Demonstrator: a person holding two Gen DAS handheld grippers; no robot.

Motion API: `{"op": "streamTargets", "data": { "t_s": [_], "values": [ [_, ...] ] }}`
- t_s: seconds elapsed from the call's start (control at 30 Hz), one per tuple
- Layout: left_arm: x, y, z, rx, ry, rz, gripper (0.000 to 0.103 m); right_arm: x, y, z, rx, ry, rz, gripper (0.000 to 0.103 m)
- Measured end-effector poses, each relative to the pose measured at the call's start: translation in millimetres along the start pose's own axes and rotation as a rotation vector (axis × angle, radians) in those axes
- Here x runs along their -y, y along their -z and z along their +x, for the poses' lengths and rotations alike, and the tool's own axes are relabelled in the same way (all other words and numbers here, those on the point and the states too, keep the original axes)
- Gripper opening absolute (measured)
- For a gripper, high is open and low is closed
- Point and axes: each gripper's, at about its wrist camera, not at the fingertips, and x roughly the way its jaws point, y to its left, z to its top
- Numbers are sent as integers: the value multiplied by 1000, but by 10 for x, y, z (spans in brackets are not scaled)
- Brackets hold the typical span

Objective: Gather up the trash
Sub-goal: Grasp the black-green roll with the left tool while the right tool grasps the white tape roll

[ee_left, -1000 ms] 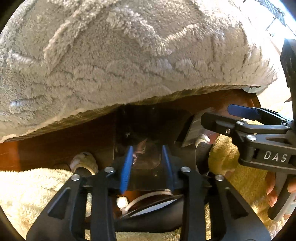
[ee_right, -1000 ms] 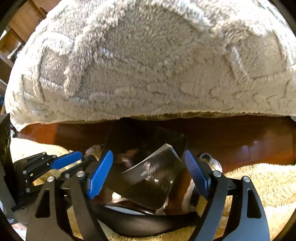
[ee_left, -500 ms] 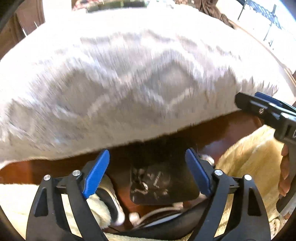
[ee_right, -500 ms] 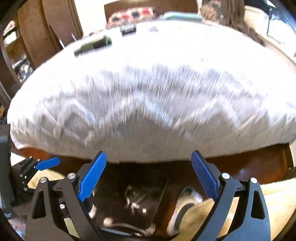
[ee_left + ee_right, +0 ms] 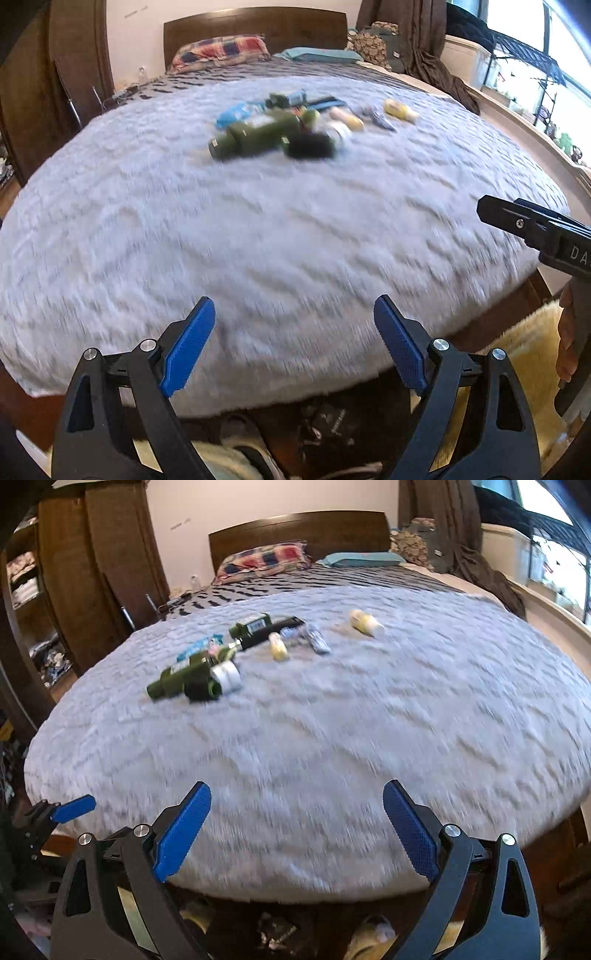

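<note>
Trash lies in a cluster on the grey fluffy blanket (image 5: 280, 236) on the bed. It includes dark green bottles (image 5: 255, 138) (image 5: 184, 677), a white roll (image 5: 227, 675), small yellow bottles (image 5: 400, 109) (image 5: 365, 622), a blue wrapper (image 5: 234, 112) and a crumpled clear wrapper (image 5: 314, 637). My left gripper (image 5: 295, 345) is open and empty over the blanket's near edge. My right gripper (image 5: 297, 827) is open and empty there too; it also shows in the left wrist view (image 5: 535, 229). Both views are motion-blurred.
A dark plastic bag (image 5: 328, 428) sits on the floor below the bed's foot, beside a cream rug (image 5: 517, 354). Pillows (image 5: 266, 561) and a wooden headboard (image 5: 299, 528) are at the far end. A wardrobe (image 5: 74, 572) stands left, a window ledge (image 5: 517, 122) right.
Both grippers have risen from the bag at floor level to above the bed's edge. The left gripper opened and let go of the bag. The trash on the bed has come into view.
</note>
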Motion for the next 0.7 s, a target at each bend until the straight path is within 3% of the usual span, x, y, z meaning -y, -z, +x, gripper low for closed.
{"op": "streamTargets", "data": {
  "t_s": [0.23, 0.37, 0.7],
  "values": [
    [-161, -343, 289, 25, -55, -11, 83, -177, -503, 410, 22, -40, -41, 94],
    [-246, -470, 417, 24, -64, -29, 83, -313, -674, 680, -6, -72, -79, 81],
    [-260, -617, 633, 3, -70, -4, 83, -524, -803, 1219, -67, -140, -119, 64]
  ]
}}
